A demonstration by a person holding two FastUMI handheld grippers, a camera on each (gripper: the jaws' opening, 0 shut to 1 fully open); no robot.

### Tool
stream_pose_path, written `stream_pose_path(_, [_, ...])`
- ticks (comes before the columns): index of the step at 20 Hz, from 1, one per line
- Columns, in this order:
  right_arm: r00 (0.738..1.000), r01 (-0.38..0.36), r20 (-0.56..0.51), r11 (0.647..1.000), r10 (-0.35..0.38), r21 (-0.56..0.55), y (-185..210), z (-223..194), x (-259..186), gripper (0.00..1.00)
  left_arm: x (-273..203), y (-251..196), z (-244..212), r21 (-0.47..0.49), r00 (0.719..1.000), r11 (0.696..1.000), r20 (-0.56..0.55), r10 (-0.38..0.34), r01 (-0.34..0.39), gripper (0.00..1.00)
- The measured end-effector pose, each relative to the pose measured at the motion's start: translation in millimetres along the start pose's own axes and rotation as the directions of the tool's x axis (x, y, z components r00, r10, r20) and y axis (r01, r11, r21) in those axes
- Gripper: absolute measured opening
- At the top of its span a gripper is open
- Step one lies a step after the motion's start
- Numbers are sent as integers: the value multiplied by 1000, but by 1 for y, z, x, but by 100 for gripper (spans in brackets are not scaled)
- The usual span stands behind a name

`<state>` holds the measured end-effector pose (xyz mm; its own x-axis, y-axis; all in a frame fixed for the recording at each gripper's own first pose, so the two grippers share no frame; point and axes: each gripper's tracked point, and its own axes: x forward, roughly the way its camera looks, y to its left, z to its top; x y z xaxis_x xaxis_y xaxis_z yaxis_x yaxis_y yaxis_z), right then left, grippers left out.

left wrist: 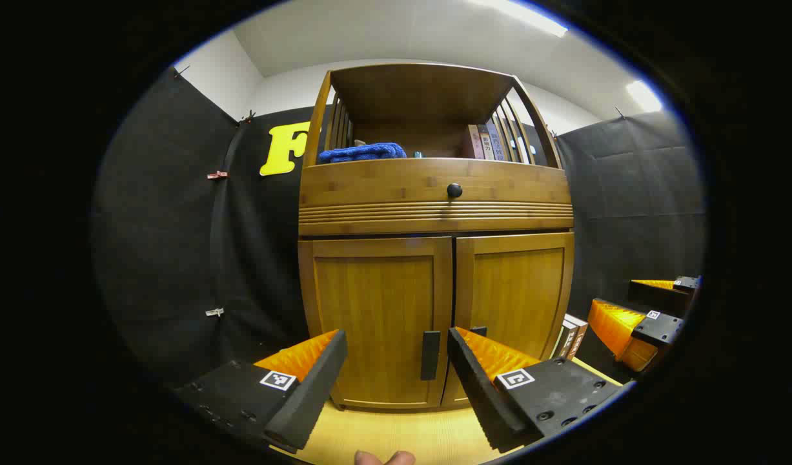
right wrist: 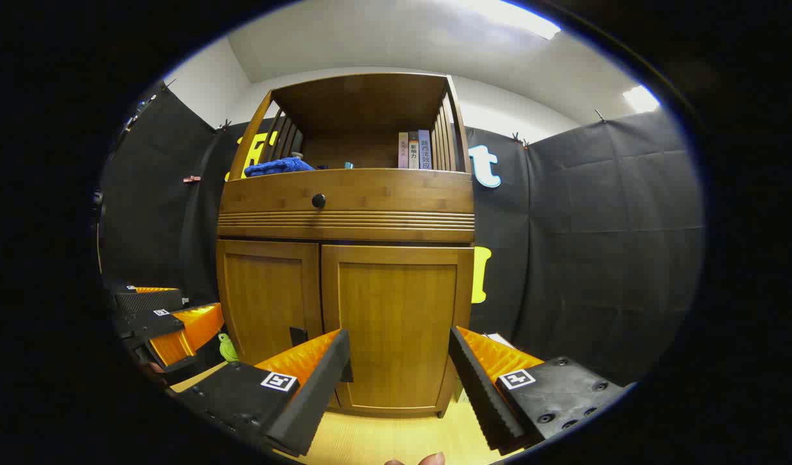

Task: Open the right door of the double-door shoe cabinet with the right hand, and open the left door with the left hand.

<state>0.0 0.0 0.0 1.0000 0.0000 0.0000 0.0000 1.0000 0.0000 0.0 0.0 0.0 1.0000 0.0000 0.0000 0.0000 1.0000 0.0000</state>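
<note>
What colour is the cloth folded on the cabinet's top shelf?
Blue; the cloth shows best in the left gripper view.

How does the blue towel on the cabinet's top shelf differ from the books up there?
The blue towel lies flat and crumpled at the shelf's left end; the books stand upright in a row at its right end, against the side slats. The towel is soft cloth in one colour; the books are stiff, with spines of several colours. Both sit on the open shelf above the drawer knob.
</note>
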Motion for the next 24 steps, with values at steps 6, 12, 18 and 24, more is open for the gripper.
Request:
stream_pose_path(6, [1000,-31,-6,999,31,17,8,0,-2,99,1,0,-3,8,1000,1000,4,5,-5,96])
stream_pose_path(12, [1000,-31,2,999,31,22,6,2,-4,97,-1,2,-3,5,1000,1000,6,4,-4,96])
stream_pose_path(18, [999,-35,-3,999,35,22,10,-3,-6,97,-4,1,-6,12,1000,1000,2,-1,1,97])
stream_pose_path(24, [998,-60,-31,997,61,43,29,-19,0,99,-4,7,-8,30,1000,1000,6,-1,1,96])
